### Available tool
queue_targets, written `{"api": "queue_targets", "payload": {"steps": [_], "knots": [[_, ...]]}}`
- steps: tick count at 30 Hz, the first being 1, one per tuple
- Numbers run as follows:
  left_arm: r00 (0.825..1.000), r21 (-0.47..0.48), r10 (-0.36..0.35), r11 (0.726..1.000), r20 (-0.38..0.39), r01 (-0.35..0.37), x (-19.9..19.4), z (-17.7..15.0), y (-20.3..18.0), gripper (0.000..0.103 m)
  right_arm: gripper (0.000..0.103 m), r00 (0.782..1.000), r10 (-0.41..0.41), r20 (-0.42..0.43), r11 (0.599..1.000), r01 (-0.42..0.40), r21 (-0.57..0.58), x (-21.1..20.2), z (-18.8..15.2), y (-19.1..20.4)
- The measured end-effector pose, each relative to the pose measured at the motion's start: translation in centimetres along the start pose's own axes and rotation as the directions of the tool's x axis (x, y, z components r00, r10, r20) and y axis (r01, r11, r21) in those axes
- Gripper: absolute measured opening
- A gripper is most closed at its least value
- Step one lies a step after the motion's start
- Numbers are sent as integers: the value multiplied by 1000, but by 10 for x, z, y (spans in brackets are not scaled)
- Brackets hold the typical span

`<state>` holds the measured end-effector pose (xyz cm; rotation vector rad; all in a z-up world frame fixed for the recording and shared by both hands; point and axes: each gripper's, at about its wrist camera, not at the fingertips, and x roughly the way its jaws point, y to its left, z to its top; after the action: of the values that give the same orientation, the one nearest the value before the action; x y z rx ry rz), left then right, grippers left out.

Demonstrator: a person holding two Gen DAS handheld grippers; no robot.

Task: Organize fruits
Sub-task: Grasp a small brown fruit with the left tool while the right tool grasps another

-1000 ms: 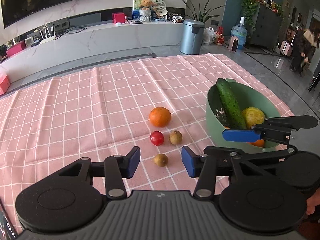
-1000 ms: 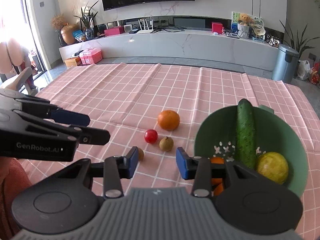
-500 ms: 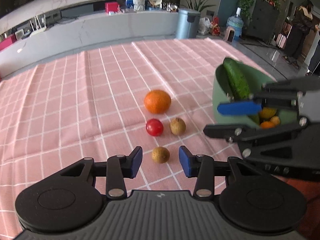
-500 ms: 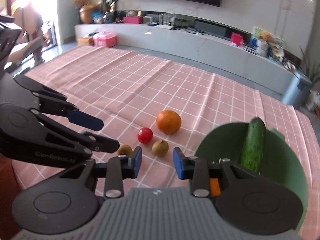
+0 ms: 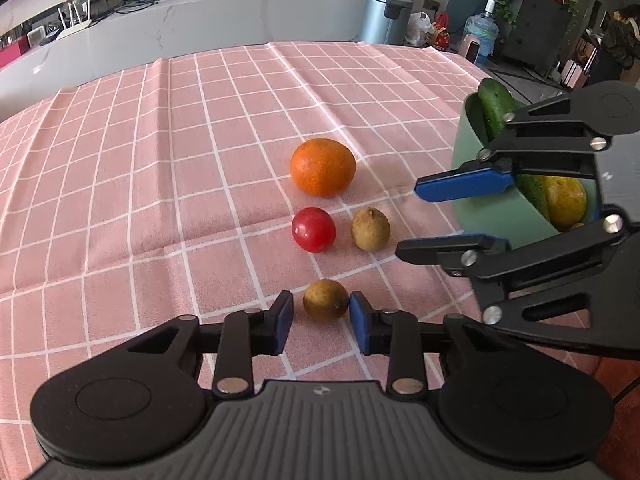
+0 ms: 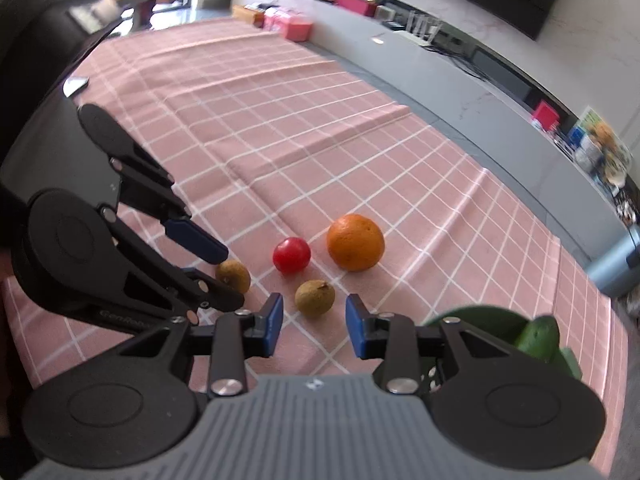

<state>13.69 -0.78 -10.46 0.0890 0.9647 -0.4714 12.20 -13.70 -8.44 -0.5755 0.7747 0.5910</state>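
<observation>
On the pink checked cloth lie an orange [image 5: 323, 166], a red tomato [image 5: 313, 229] and two brown longans. My left gripper [image 5: 321, 311] is open, its pads on either side of the near longan [image 5: 325, 300], close to it. My right gripper [image 6: 314, 315] is open, with the far longan [image 6: 314, 298] just ahead between its fingertips. The right gripper also shows in the left wrist view [image 5: 416, 219]. The left gripper shows in the right wrist view [image 6: 229, 279], around the near longan [image 6: 233, 275]. The orange [image 6: 355, 242] and tomato [image 6: 291, 255] lie beyond.
A green bowl [image 5: 476, 204] at the right holds a cucumber [image 5: 496, 106], a yellow fruit [image 5: 566, 201] and small orange fruits. In the right wrist view the bowl [image 6: 468, 316] sits behind the right finger. A grey counter lies beyond the table.
Both grippers have moved forward and down toward the fruits. The left gripper now has the near longan between its pads; the right one has come up to the far longan.
</observation>
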Motion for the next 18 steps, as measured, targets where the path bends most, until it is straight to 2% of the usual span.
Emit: {"api": "queue_targets", "payload": {"steps": [3, 5, 18], "knots": [[1000, -16, -20, 1000, 1, 20, -1, 1, 2, 29, 30, 1000, 2, -21, 999, -3, -52, 9, 3, 2], [1000, -20, -25, 1000, 2, 25, -1, 1, 3, 28, 30, 999, 6, -38, 997, -9, -73, 14, 4, 3], [1000, 4, -16, 1000, -7, 16, -1, 2, 0, 29, 27, 992, -8, -122, 986, -12, -168, 39, 13, 9]]}}
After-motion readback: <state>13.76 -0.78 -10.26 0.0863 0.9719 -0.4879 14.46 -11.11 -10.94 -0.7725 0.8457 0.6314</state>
